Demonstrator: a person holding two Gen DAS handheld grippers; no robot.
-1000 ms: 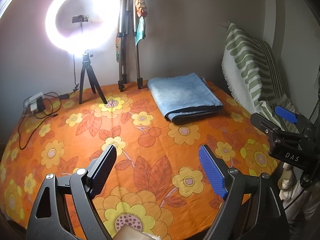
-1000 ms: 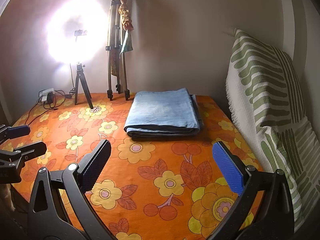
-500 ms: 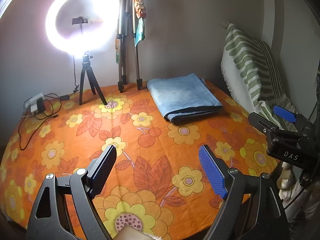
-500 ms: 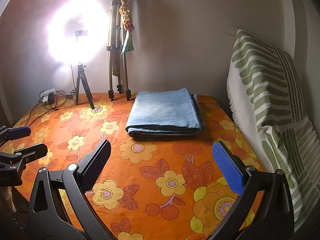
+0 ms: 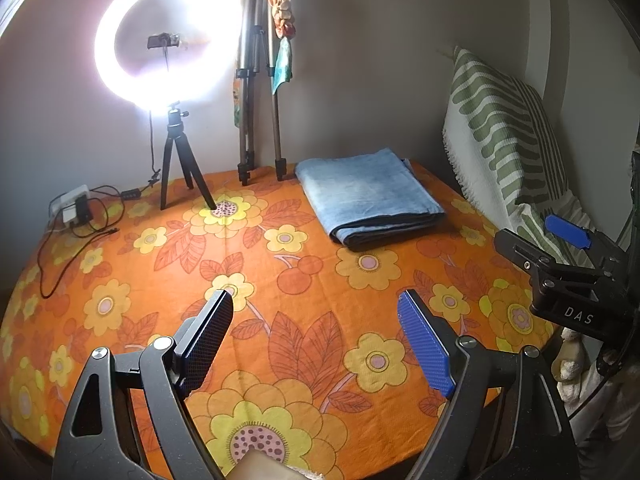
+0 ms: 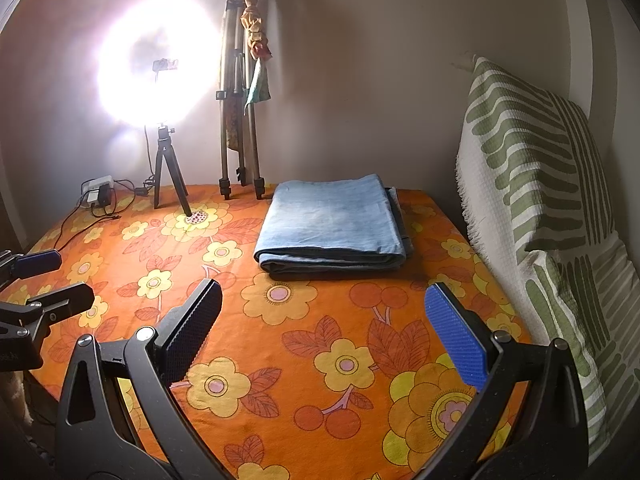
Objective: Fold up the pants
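Light blue pants (image 5: 368, 194) (image 6: 332, 222) lie folded into a flat rectangle toward the back right of the orange flowered cloth (image 5: 280, 280) (image 6: 304, 320). My left gripper (image 5: 316, 304) hovers open over the cloth's near side, well short of the pants, with nothing between its fingers. My right gripper (image 6: 324, 294) is open too and holds nothing, with the folded pants just beyond its fingertips. The right gripper (image 5: 560, 240) also shows at the right edge of the left wrist view, and the left gripper (image 6: 40, 276) at the left edge of the right wrist view.
A lit ring light on a small tripod (image 5: 168, 60) (image 6: 160, 64) and a folded tripod (image 5: 258, 80) (image 6: 238, 92) stand at the back. A power strip with cables (image 5: 72, 208) (image 6: 96, 194) lies back left. A green striped cushion (image 5: 508, 132) (image 6: 540, 184) leans along the right side.
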